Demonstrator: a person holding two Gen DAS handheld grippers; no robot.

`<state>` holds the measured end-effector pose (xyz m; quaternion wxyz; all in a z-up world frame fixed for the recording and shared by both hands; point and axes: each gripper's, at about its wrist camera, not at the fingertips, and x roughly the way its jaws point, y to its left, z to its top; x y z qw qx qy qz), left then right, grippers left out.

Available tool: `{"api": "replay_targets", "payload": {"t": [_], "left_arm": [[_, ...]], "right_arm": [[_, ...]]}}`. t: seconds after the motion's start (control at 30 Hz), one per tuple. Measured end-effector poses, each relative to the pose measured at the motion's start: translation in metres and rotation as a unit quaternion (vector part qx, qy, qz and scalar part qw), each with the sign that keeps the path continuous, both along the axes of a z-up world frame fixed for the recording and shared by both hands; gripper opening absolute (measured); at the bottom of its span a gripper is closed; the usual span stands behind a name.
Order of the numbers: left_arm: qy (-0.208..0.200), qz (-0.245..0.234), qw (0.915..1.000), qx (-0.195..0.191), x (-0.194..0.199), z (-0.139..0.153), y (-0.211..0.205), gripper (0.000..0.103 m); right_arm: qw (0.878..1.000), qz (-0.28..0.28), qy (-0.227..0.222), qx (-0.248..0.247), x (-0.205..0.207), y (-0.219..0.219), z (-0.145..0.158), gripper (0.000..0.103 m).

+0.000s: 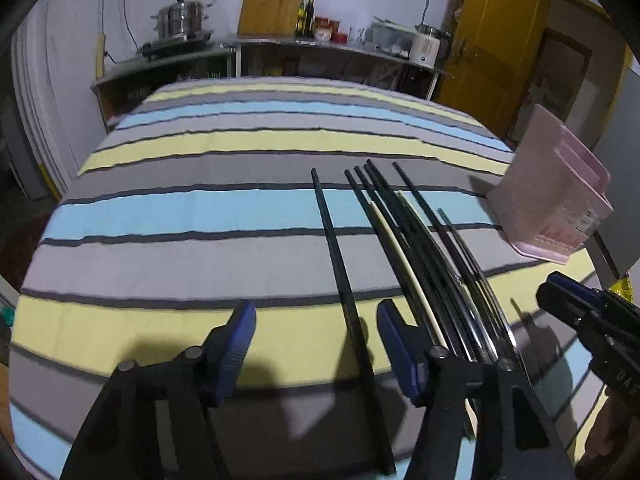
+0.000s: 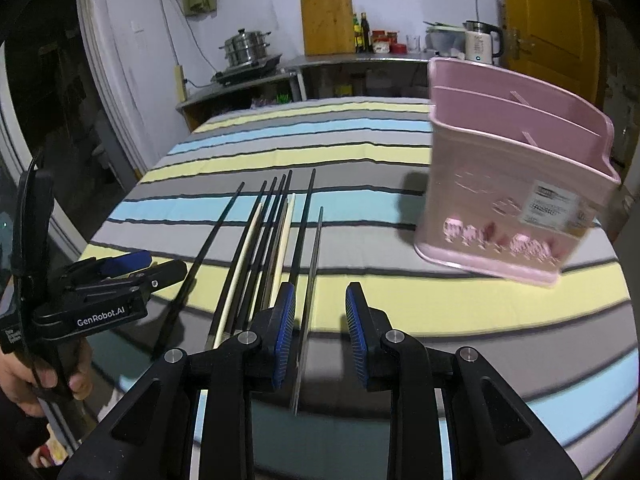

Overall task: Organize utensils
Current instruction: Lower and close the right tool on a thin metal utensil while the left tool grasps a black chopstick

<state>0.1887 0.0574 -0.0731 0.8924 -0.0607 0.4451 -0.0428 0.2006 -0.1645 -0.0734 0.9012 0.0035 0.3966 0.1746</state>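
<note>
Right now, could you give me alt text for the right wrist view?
Open blue-padded fingers straddle a grey chopstick on a striped tablecloth. Black and cream chopsticks lie to its left, a pink holder stands right.

Tablecloth (image 1: 200, 208): horizontal stripes, pale yellow / light blue / grey, split by thin dark lines.

Chopsticks (image 2: 276, 236): mostly glossy black, two cream-white ones mixed in. One separate black chopstick (image 1: 340, 280) off to the side, one silvery-grey stick (image 2: 314, 264).

Utensil holder (image 2: 516, 184): pink plastic, pink-and-white decoration low on the front, white label with dark print.

Left gripper (image 1: 316, 344) and right gripper (image 2: 320, 332): black bodies, blue ribbed pads (image 2: 285, 332). White "GenRobot.AI" lettering on the left one.

Door (image 1: 492, 40): mustard yellow. Cutting board (image 2: 328, 24): light wood. Wall: white.
</note>
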Motion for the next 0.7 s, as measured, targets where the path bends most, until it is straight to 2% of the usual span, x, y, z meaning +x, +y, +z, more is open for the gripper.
{"api": "replay_targets", "payload": {"t": [0.2,0.37,0.53,0.7], "left_arm": [[0.016,-0.004,0.9999,-0.005,0.032,-0.006,0.002,0.048],[0.019,-0.014,0.9997,0.000,0.047,-0.006,-0.002,0.047],[0.018,-0.015,0.9996,0.018,0.057,-0.007,-0.007,0.046],[0.014,-0.018,0.9975,0.067,0.064,-0.008,-0.018,0.040]], "right_arm": [[0.999,0.009,0.028,-0.020,0.036,0.016,-0.016,0.027],[0.999,0.004,0.042,-0.022,0.056,0.022,-0.024,0.026],[0.998,0.001,0.051,-0.029,0.068,0.026,-0.031,0.021],[0.998,0.000,0.050,-0.047,0.077,0.035,-0.031,0.020]]}}
